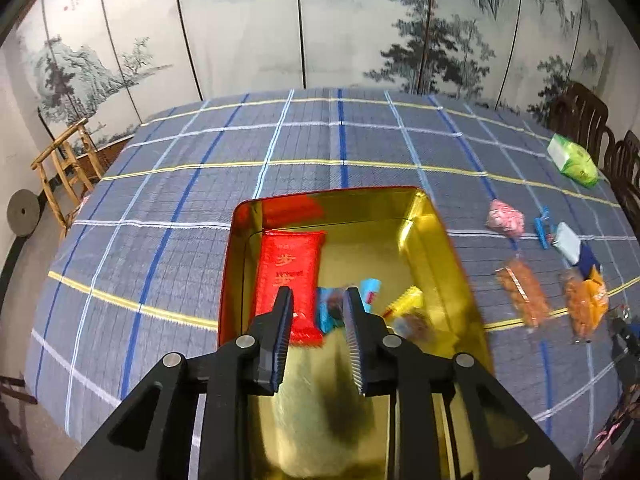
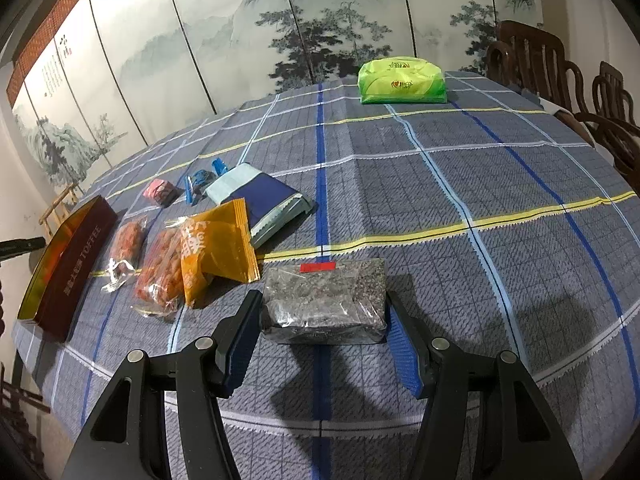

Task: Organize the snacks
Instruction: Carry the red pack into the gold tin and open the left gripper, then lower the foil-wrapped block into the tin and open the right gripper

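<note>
- Our left gripper (image 1: 318, 304) hangs over the gold tin (image 1: 436, 240), jaws parted a little and holding nothing.
- Inside the tin, a red pack (image 1: 290, 268) lies along the left wall; a blue wrapper (image 1: 330, 308) and a yellow wrapper (image 1: 408, 302) sit just right of it, near the fingertips.
- Our right gripper (image 2: 324, 304) is spread wide around a dark clear-wrapped pack (image 2: 326, 300); we see both pads flanking its sides, but cannot tell whether they touch.
- That pack rests flat on the checked cloth (image 2: 480, 200), with a red label at its far edge.
- Left of it lie an orange bag (image 2: 216, 246) and two clear bags of orange snacks (image 2: 160, 272), then the tin's maroon side.
- Farther off sit a blue pouch (image 2: 260, 200), a pink candy (image 2: 160, 191) and blue clips (image 2: 200, 182).
- A green tissue pack (image 2: 400, 80) sits at the far edge.
</note>
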Available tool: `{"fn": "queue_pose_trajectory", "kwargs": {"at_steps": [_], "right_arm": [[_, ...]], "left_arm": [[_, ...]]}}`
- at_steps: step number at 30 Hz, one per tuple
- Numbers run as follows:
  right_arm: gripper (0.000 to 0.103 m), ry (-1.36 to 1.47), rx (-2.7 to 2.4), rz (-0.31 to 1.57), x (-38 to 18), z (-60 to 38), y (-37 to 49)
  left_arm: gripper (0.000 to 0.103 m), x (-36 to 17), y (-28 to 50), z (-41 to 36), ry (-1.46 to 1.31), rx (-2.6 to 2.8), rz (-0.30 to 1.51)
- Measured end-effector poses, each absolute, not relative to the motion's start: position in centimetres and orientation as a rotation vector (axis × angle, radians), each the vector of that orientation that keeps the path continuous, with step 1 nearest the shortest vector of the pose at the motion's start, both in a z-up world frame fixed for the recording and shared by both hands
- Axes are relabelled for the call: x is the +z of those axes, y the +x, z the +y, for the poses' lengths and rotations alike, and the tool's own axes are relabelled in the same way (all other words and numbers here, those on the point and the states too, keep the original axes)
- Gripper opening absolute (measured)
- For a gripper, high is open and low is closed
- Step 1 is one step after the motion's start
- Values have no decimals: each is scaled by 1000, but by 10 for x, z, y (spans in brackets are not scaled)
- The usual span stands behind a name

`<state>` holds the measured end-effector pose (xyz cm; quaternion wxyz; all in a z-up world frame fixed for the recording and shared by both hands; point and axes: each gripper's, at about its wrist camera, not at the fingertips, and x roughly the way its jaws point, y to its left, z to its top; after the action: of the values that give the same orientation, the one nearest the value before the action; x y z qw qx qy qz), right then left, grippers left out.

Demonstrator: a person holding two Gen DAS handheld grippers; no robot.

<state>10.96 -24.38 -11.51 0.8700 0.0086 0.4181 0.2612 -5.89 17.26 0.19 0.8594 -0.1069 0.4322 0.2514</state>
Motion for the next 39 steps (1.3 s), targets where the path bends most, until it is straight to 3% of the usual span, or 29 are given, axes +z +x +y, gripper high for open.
{"fn": "queue_pose_trajectory", "kwargs": {"at_steps": [18,28,39], "right_arm": [[60,-67,746,759,-36,-181,53],[60,-147,957,716,-5,-84,26],[60,-249,1149,754,-13,37,12]], "left_arm": [[61,28,-94,112,-122,555,787],[68,19,-129,127,-206,558,786],[78,16,-179,145,-281,622,757]]}}
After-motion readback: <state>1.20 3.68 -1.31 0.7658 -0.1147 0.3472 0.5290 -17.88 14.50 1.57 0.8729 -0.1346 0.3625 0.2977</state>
